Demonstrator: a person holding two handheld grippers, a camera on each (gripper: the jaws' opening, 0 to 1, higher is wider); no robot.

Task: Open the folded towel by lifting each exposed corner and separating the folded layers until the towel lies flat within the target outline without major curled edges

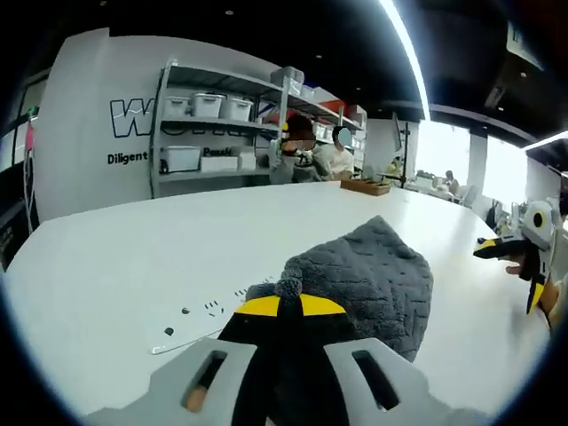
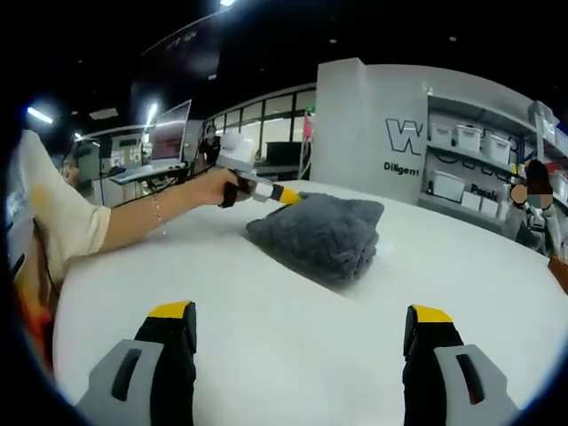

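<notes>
One grey towel (image 2: 321,234) lies folded in a thick bundle on the white table (image 2: 266,337), with a corner peaking up at its far side. The left gripper (image 1: 280,306) has its yellow-tipped jaws together, clamped on the towel's (image 1: 373,275) near corner, so the fabric bunches just above the tips. In the right gripper view that same gripper (image 2: 282,194) reaches in from the left, its tip touching the towel's upper edge, held by a hand (image 2: 216,187) on an outstretched bare arm with a pale sleeve at the shoulder. The right gripper (image 2: 299,330) hangs above bare tabletop with its jaws wide apart, the towel well ahead of it and between its tips' lines of sight. In the left gripper view it (image 1: 524,253) sits at the far right edge, apart from the towel. Bare table surrounds the towel on all sides; faint markings (image 1: 209,311) lie on the surface just left of the bundle. Shelves (image 1: 222,124) with bins stand beyond the table's far edge.
</notes>
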